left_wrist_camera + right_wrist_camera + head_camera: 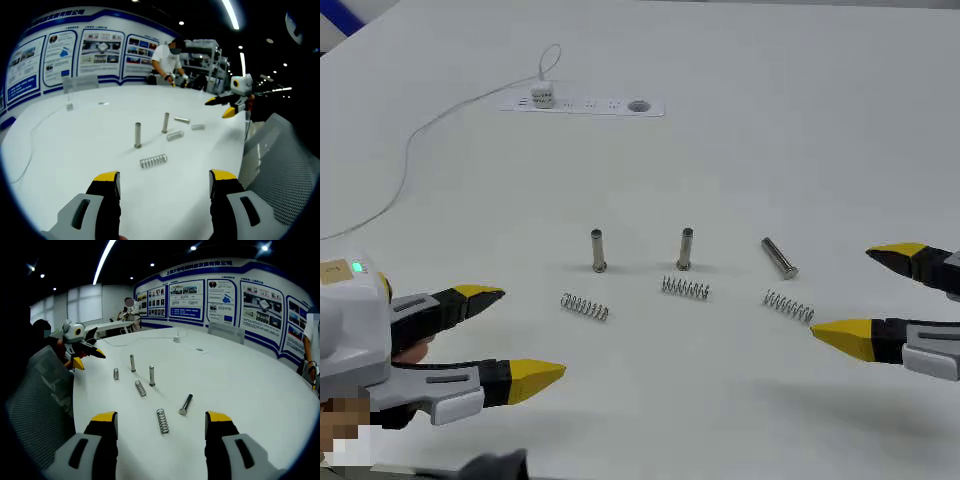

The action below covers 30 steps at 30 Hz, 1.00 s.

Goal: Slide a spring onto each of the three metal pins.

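While my left tool [530, 332] and my right tool [842, 292] hung over the tabletop [800, 140], both had their jaws spread wide and held nothing. My left tool was near the left spring [585, 307], my right tool was just beside the right spring [788, 306], and the middle spring [685, 289] lay between them. Each one lay on its side just in front of its own pin, and none was threaded on.

The left pin [597, 250] and the middle pin [686, 249] stood upright on their wider ends. The right pin [779, 257] lay flat on the tabletop.

I judged the springs to be light, thin-wired and soft. A hard pinch would likely make one roll, squash or flick away. I would therefore take one gently across its middle coils, leaving an end free to meet the pin.

The pins looked stiff, smooth and easy to topple. I would grip the lying one near its head to steady it.
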Motion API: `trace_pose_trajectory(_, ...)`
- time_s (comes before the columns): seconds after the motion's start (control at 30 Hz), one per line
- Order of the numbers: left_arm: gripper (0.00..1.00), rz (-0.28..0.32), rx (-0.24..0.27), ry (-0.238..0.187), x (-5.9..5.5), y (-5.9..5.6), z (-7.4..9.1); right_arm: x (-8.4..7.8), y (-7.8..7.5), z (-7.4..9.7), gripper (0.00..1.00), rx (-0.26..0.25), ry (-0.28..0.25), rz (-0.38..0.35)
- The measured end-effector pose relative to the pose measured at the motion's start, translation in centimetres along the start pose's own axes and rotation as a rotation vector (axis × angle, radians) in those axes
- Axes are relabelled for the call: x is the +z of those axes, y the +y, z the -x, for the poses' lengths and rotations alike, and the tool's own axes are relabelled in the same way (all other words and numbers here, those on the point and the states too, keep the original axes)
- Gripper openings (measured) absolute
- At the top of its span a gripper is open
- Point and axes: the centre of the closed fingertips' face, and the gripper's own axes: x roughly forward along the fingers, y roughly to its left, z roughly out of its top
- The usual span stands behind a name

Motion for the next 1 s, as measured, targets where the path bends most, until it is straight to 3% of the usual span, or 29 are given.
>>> trace_pose_trajectory(1.0, 0.74, 0.004, -0.013, -0.009, -0.03, -0.1, -0.09, -0.34, 0.55, -0.23, 0.71, 0.007, 0.034, 0.005)
